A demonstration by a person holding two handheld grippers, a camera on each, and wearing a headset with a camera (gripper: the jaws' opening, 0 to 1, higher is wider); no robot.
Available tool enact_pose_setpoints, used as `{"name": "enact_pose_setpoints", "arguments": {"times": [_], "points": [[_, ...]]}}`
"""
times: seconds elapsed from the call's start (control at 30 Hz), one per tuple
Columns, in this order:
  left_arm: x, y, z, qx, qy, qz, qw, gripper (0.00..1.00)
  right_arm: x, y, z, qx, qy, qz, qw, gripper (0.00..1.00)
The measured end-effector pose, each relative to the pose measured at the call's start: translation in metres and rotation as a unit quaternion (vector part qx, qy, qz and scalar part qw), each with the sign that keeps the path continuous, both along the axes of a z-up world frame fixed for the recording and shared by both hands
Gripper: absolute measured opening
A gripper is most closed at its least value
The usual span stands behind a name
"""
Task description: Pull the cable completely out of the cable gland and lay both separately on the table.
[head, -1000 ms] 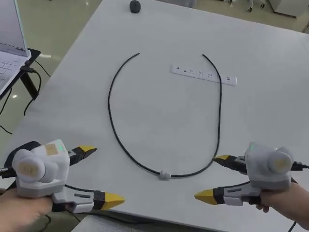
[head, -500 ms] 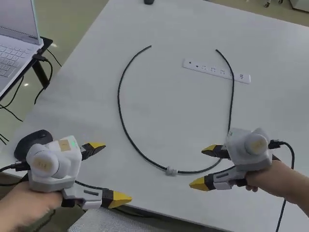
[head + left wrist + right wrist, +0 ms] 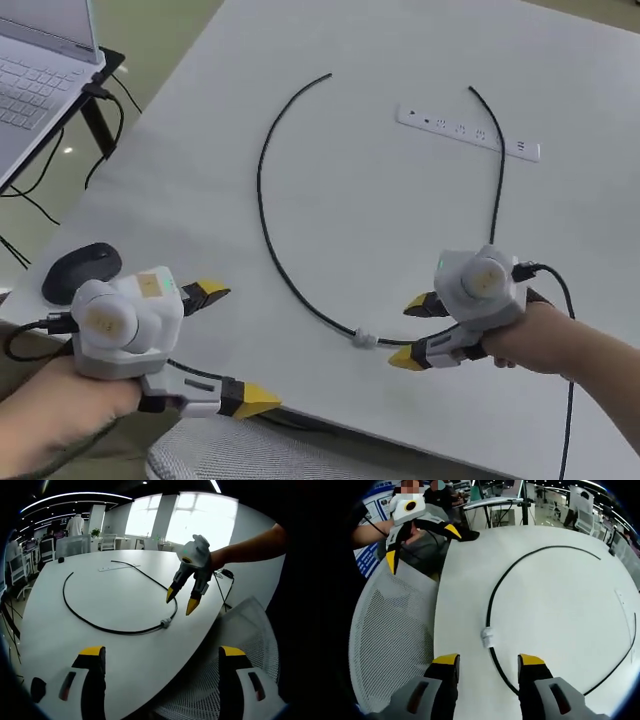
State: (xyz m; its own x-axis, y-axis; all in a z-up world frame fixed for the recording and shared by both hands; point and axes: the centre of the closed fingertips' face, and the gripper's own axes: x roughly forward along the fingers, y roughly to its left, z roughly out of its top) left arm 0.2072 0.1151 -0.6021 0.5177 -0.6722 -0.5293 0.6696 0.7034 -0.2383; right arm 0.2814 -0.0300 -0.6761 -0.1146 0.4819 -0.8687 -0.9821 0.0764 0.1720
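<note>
A long black cable lies in a U on the white table, threaded through a small grey cable gland at the bottom of the loop. In the right gripper view the cable gland sits just ahead of the jaws, with the cable running off both ways. My right gripper is open, its yellow tips just right of the gland and above the cable. My left gripper is open at the table's near-left edge, holding nothing. From the left gripper view I see the gland and the right gripper.
A white power strip lies at the back right beside the cable's end. A laptop stands on a side stand to the far left, a black mouse near the table's left edge. A mesh chair is under the near edge.
My right gripper has moved left and forward, closing in on the gland. The left gripper has shifted slightly right. The head view has moved, shifting the whole scene.
</note>
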Motion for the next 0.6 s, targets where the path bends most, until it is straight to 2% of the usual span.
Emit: {"name": "enact_pose_setpoints", "arguments": {"times": [0.23,0.3,0.6], "points": [[0.002,0.000,0.002,-0.001,-0.003,-0.003,1.0000,0.93,-0.001,0.008,-0.015,-0.017,0.016,0.009,0.9997,0.38],[0.003,0.001,0.002,-0.005,-0.002,0.003,1.0000,0.93,-0.001,0.009,-0.018,-0.019,0.013,0.018,0.9996,0.36],[0.001,0.001,0.003,-0.009,0.002,0.010,0.9999,0.92,-0.004,0.018,-0.023,-0.022,0.012,0.045,0.9987,0.29]]}}
